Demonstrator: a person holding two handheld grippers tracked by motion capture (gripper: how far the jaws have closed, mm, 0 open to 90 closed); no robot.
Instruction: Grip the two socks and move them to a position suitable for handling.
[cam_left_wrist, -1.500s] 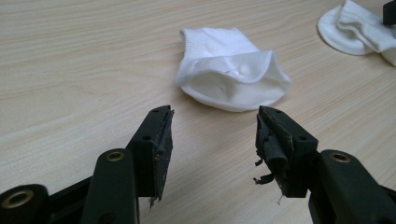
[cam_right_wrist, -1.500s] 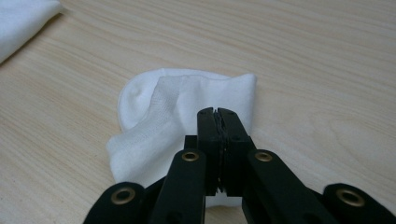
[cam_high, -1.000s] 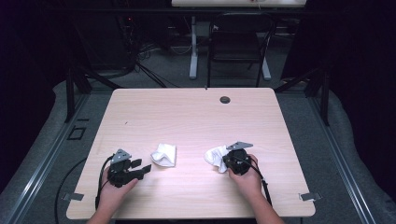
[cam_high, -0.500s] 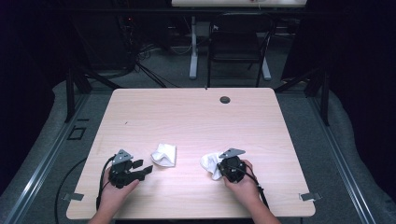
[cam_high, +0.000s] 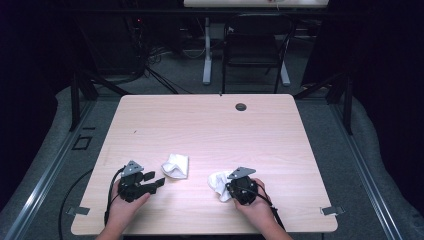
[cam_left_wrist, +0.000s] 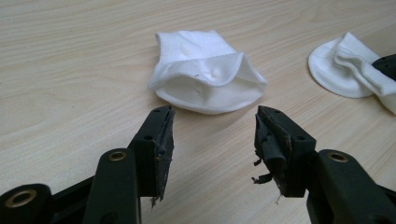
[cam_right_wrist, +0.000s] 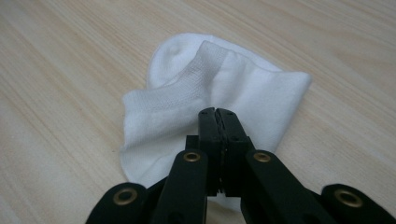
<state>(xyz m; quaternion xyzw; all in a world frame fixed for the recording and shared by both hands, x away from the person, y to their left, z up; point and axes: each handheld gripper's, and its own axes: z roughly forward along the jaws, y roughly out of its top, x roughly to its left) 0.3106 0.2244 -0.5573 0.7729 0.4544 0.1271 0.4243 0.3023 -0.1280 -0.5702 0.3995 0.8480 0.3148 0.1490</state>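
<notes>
In the high view, a pale wooden surface (cam_high: 210, 135) carries two small white socks near its front edge. The left sock (cam_high: 175, 165) lies just beside the left tool (cam_high: 159, 182), which points toward it from the left. The right sock (cam_high: 219, 183) lies touching the right tool (cam_high: 231, 188), which a hand (cam_high: 255, 207) grips from below. A dark round grommet (cam_high: 241, 106) sits near the far edge of the surface.

In the left gripper view, the left tool (cam_left_wrist: 214, 130) stands wide apart, nothing between its jaws, with the left sock (cam_left_wrist: 205, 77) lying crumpled just ahead of them and the right sock (cam_left_wrist: 350, 70) farther off to the right.

In the right gripper view, the right tool (cam_right_wrist: 217, 114) is pressed closed over the right sock (cam_right_wrist: 187, 100); whether fabric is pinched between the jaws I cannot tell.
</notes>
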